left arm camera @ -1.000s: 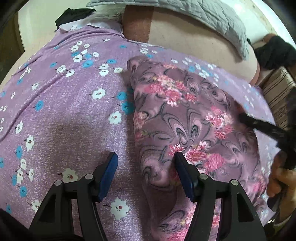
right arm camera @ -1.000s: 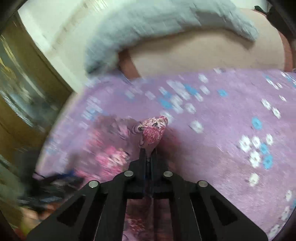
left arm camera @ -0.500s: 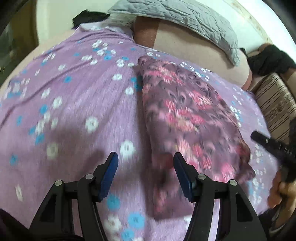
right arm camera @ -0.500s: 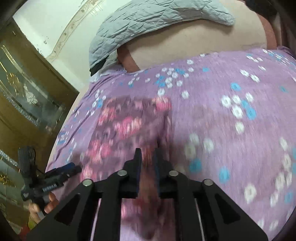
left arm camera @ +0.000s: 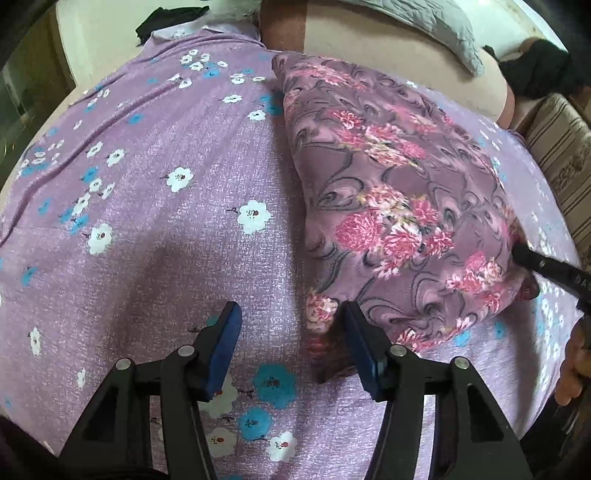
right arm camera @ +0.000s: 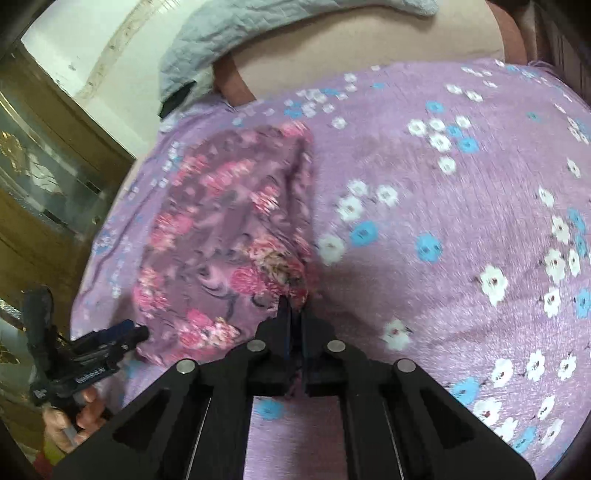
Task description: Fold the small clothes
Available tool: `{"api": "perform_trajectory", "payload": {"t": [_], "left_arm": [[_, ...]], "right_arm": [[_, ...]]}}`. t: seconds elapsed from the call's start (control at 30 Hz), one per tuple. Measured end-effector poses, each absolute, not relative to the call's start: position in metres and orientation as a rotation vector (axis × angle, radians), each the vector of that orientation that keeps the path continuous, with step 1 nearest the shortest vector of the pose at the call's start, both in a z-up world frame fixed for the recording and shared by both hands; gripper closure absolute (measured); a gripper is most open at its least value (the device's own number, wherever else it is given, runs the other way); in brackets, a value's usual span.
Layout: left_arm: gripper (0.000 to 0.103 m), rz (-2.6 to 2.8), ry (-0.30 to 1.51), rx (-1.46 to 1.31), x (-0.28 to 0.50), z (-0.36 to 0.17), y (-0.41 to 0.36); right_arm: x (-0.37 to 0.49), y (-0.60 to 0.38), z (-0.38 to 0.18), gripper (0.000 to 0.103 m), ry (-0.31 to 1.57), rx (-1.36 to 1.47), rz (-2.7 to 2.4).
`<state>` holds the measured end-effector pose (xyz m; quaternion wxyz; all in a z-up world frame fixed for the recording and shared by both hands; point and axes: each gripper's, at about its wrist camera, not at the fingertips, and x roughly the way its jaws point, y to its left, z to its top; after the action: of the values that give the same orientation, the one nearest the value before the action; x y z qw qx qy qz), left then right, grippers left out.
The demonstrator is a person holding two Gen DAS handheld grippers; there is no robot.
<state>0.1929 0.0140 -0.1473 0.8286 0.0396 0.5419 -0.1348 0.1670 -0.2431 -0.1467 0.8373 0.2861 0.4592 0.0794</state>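
Right tongs (right arm camera: 294,314) clamped on floral garment (right arm camera: 225,236) atop purple bedsheet (right arm camera: 461,229).

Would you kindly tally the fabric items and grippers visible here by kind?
Floral garment: 1
Purple flowered bedsheet: 1
Grey quilted blanket: 1
Grippers: 2, the left gripper open, the right gripper shut on the garment
Total: 5

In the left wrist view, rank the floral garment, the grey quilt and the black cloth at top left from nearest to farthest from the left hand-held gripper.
1. Floral garment, just ahead, right of the left hand-held gripper.
2. Black cloth, far top left.
3. Grey quilt, far top right.
The last two are too close to call.
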Motion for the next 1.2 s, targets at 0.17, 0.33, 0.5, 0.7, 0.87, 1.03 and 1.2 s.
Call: {"api": "perform_trajectory", "payload": {"t": [0.17,0.33,0.5,0.7,0.87,1.03,1.2], "left_arm": [[0.053,-0.335,1.099,0.004,0.181,-0.125,0.026],[0.055,-0.543,0.99,-0.125,0.173,-0.095,0.021],[0.055,-0.565,1.104,-0.059,0.18,-0.125,-0.001],[0.057,-0.571,1.139,0.003,0.169,-0.135,-0.008],[0.056,-0.558,1.149,0.005,0.168,-0.138,-0.008],[0.056,-0.535,1.147,0.014,0.16,-0.138,-0.006],[0.056,-0.498,1.121,-0.023,0.139,-0.13,0.011]], "right_arm": [[0.161,-0.245,-0.137,0.089,0.95,0.628,0.146],[0.177,-0.248,-0.099,0.088,0.82,0.648,0.199],[0.222,-0.217,-0.111,0.088,0.905,0.607,0.273],[0.21,-0.224,-0.124,0.089,0.923,0.62,0.193],[0.154,-0.214,-0.118,0.089,0.917,0.597,0.264],[0.136,-0.219,-0.154,0.094,1.003,0.573,0.211],[0.123,-0.222,-0.126,0.09,0.947,0.537,0.183]]}}
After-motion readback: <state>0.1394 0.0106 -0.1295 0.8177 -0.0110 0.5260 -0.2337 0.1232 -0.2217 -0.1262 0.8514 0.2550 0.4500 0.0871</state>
